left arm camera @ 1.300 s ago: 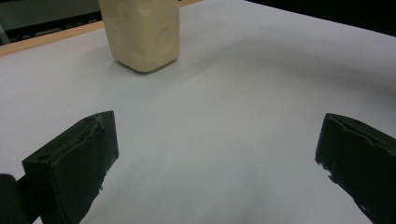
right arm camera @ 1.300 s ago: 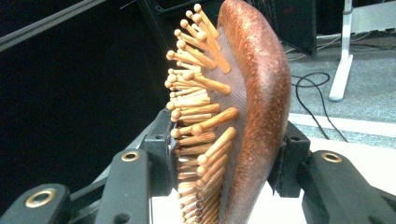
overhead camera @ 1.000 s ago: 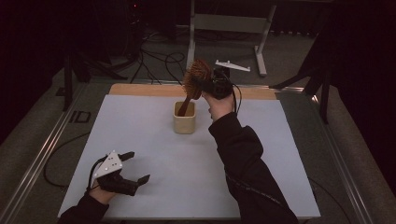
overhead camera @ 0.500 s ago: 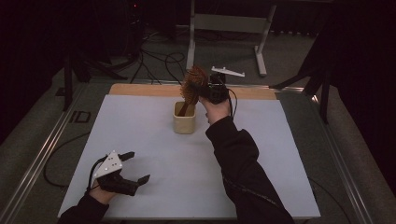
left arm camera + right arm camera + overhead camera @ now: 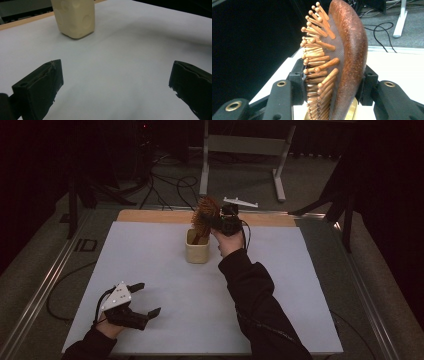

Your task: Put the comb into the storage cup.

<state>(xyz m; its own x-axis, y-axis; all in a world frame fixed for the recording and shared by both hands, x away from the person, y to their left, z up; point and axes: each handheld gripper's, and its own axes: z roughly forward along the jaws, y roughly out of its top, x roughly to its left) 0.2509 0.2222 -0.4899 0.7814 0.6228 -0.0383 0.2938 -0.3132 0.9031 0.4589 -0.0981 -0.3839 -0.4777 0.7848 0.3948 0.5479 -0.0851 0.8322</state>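
The left tongs [image 5: 142, 299] rest with jaws apart near the desk's [image 5: 300, 285] near left corner, while the right tongs [image 5: 332, 82] clamp a wooden hairbrush [image 5: 204, 215] whose handle sits in the cream cup [image 5: 197, 251] by the far edge. Judged step: seating the brush; next calls for lowering and release. No legible writing appears.

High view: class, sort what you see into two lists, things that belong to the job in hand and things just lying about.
Belongs to the job:
- hairbrush, gripped by the right tool
- cream cup, holding the brush handle

Just lying about:
- left tool, open and idle
- white bracket beyond the table
- floor cables
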